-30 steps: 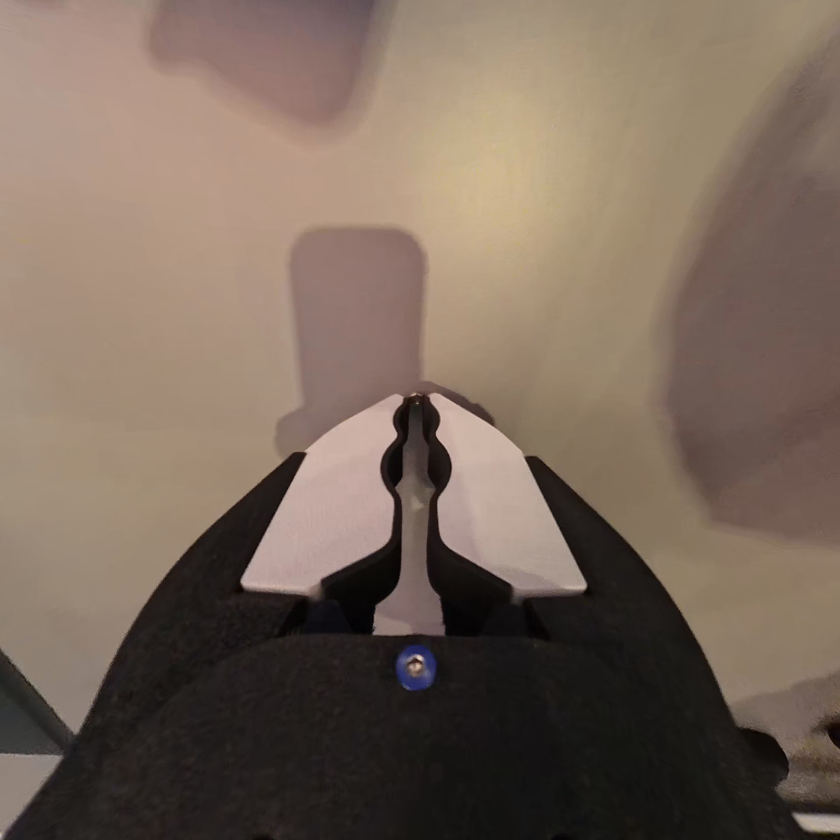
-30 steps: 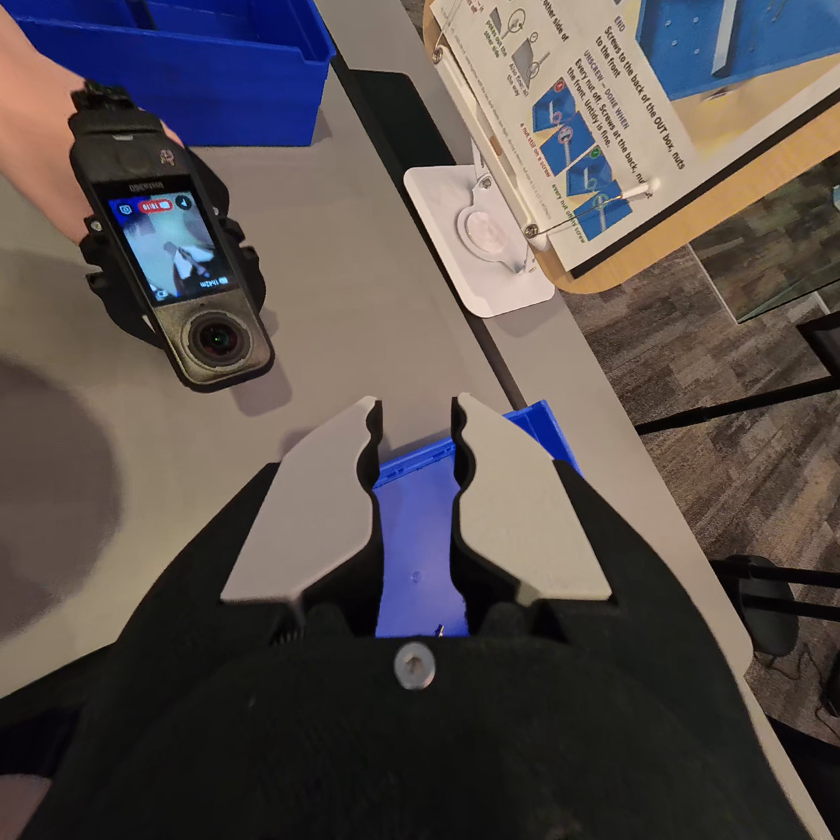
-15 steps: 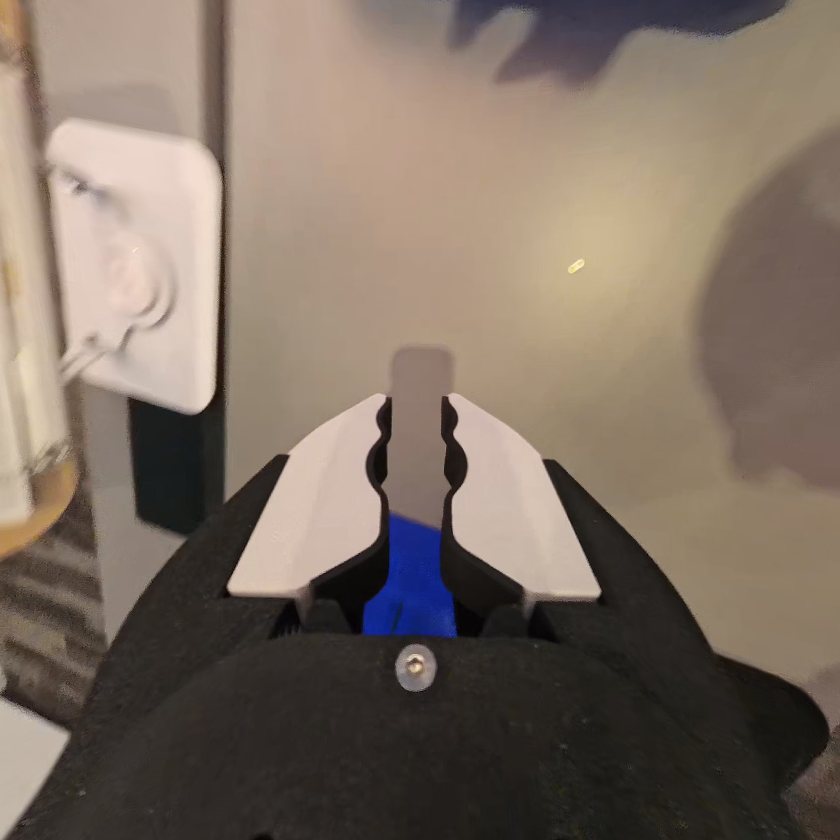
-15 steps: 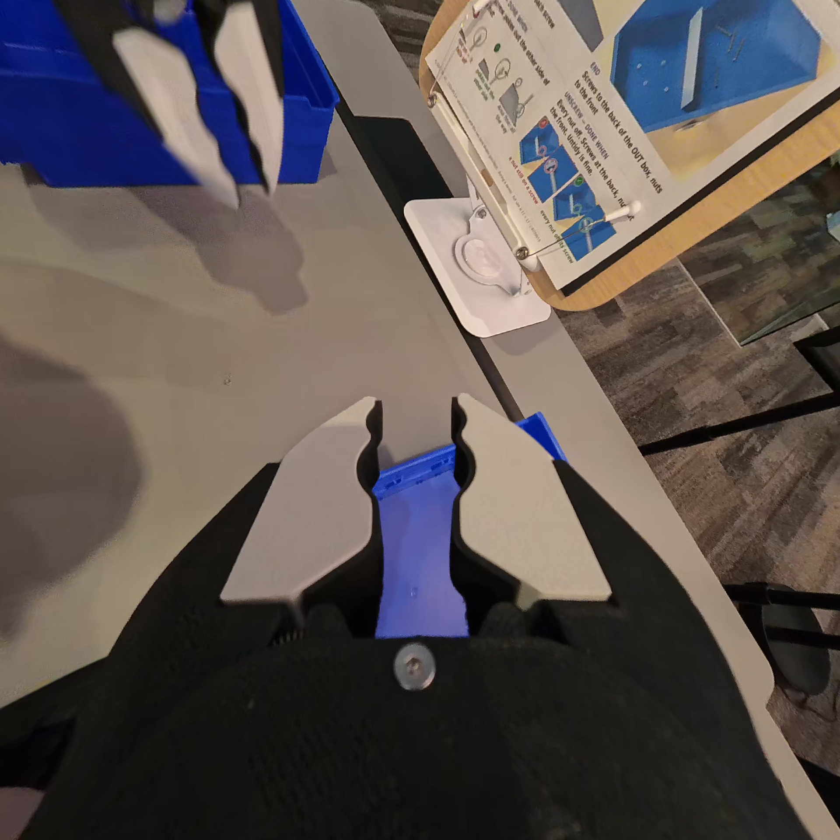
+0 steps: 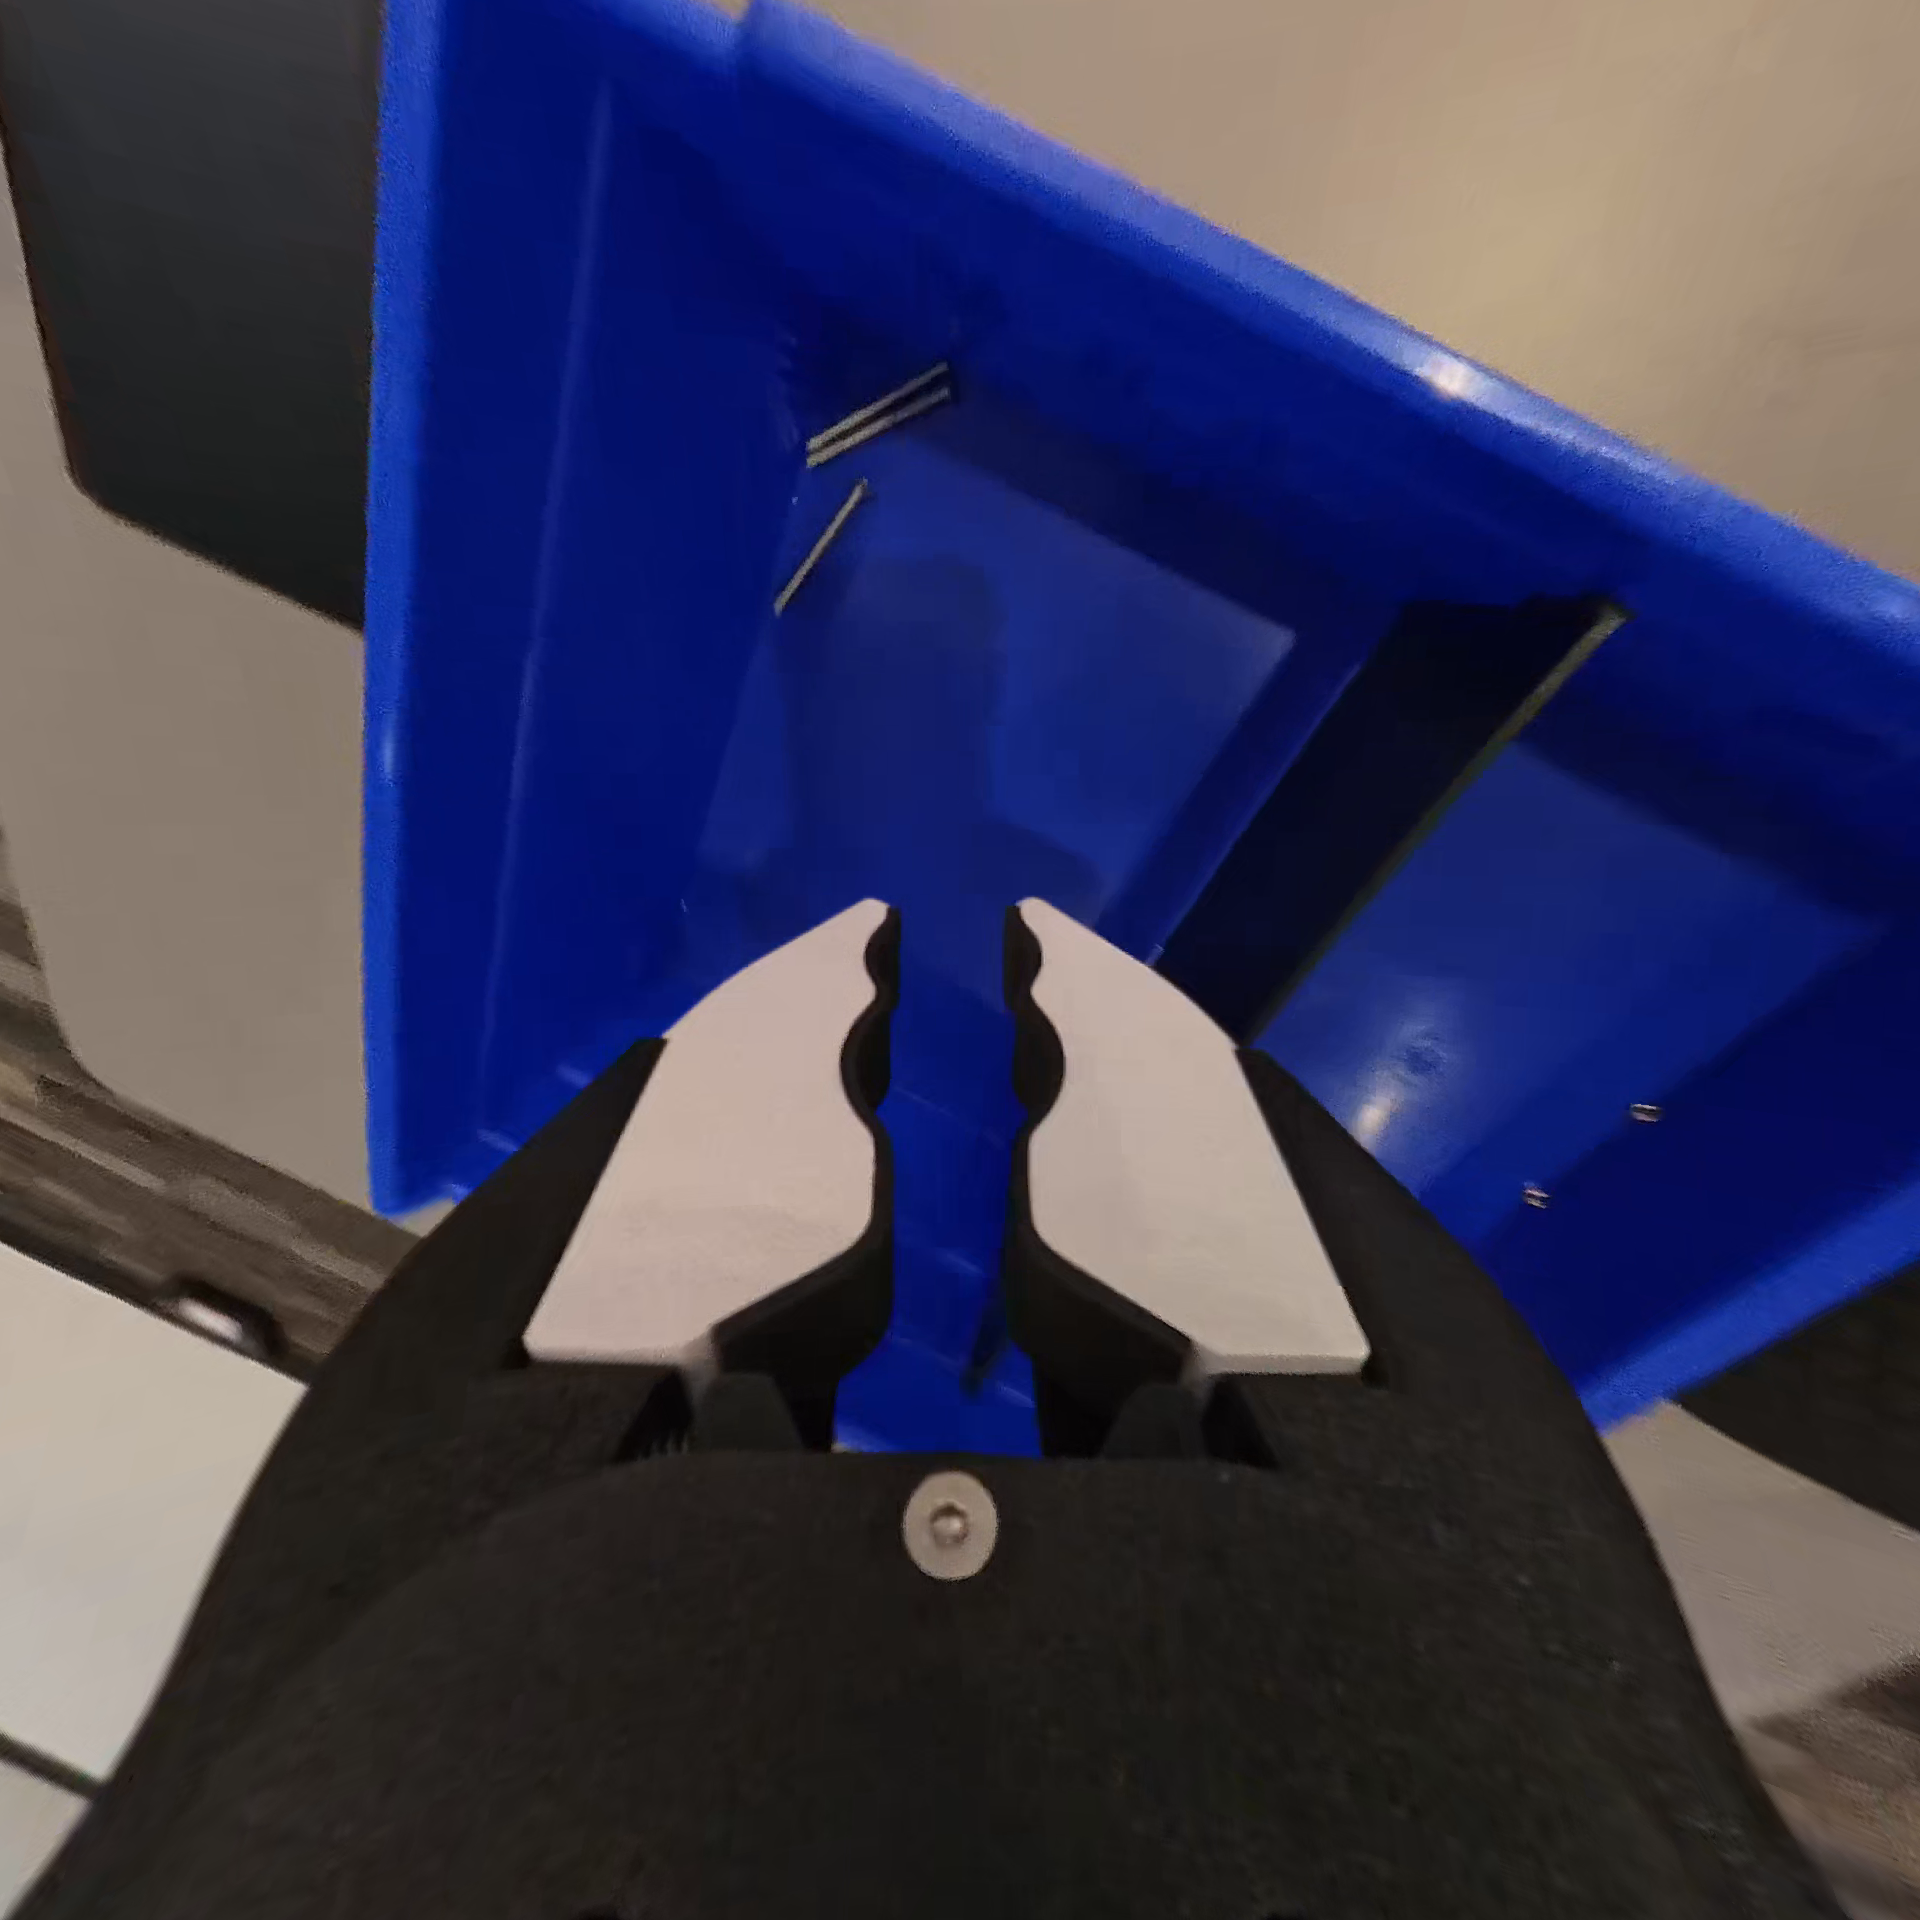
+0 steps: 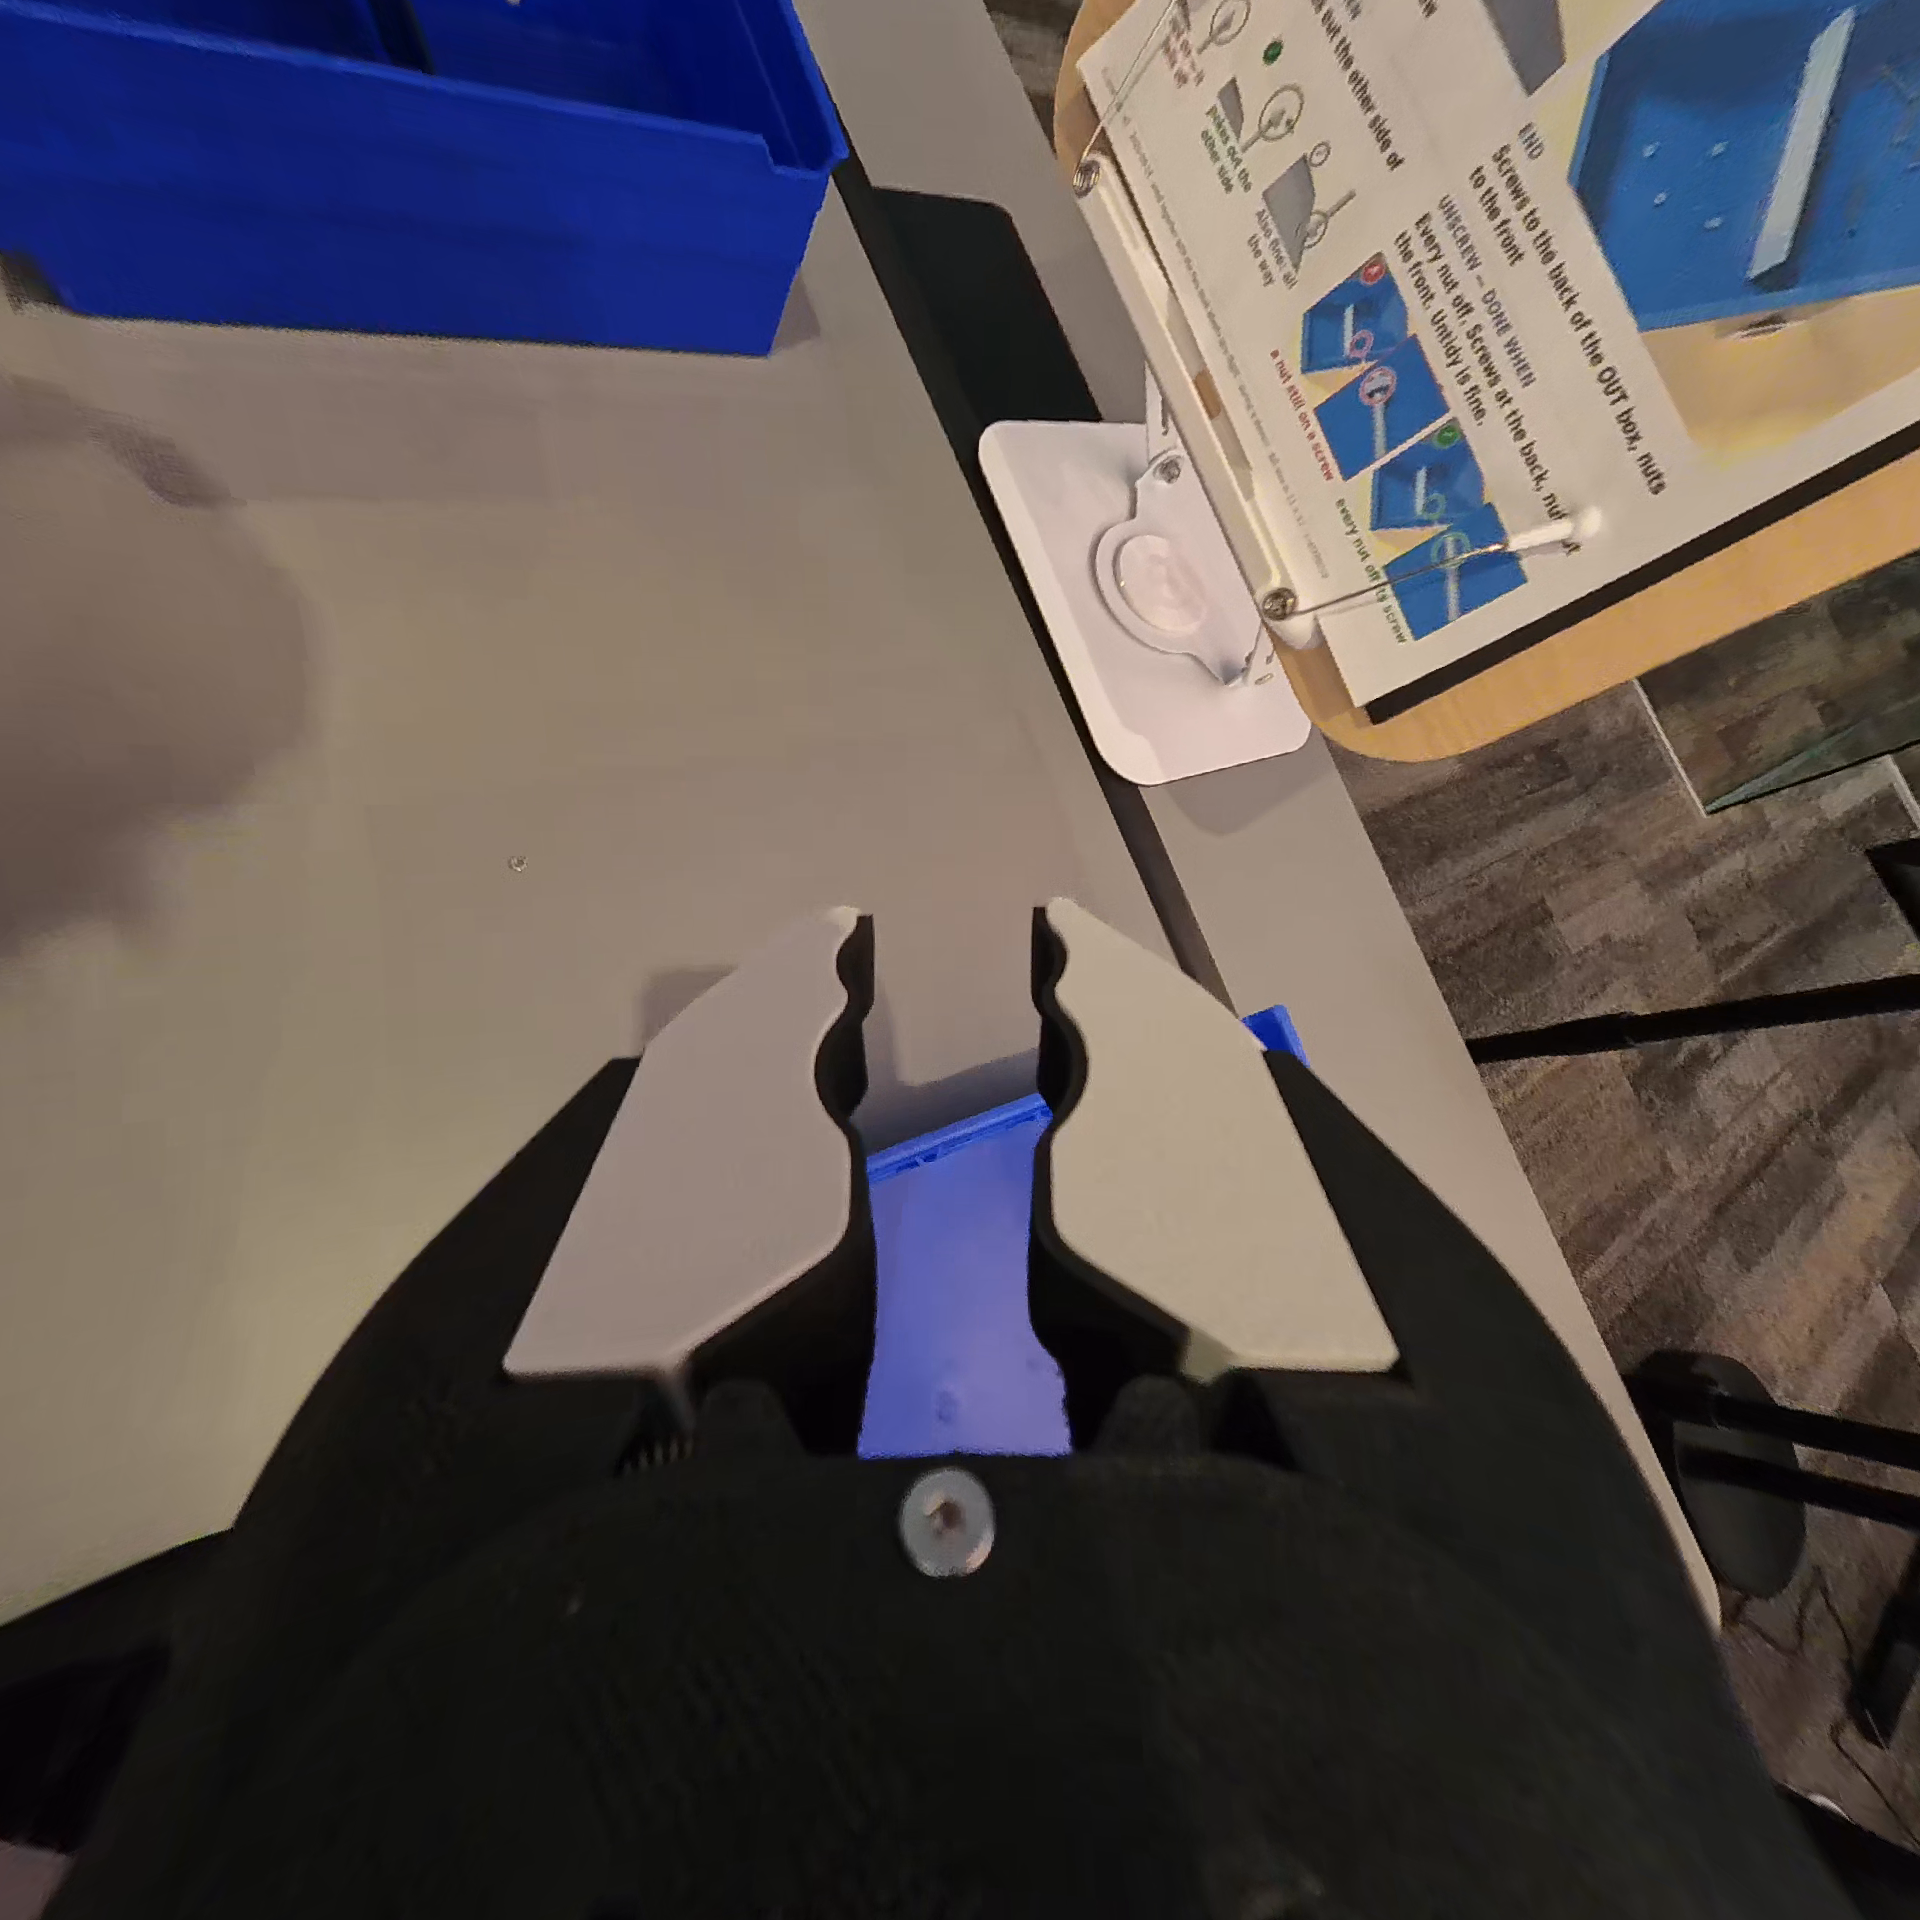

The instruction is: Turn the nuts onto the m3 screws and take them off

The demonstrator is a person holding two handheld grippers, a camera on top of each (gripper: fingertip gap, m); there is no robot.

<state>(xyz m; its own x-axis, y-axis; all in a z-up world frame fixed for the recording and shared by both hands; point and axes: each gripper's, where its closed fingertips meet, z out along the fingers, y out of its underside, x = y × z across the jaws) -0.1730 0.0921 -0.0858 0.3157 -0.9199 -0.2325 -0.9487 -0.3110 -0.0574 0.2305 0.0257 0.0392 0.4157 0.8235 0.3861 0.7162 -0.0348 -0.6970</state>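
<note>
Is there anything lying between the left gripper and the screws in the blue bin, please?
Nothing visible does. The left gripper hangs open over the blue bin, and only bare bin floor lies between its tips and the screws in the far corner.

The left gripper, a second ago shut over the bare surface, now hovers with fingers parted above a blue bin holding screws; it has left the right wrist view.
</note>
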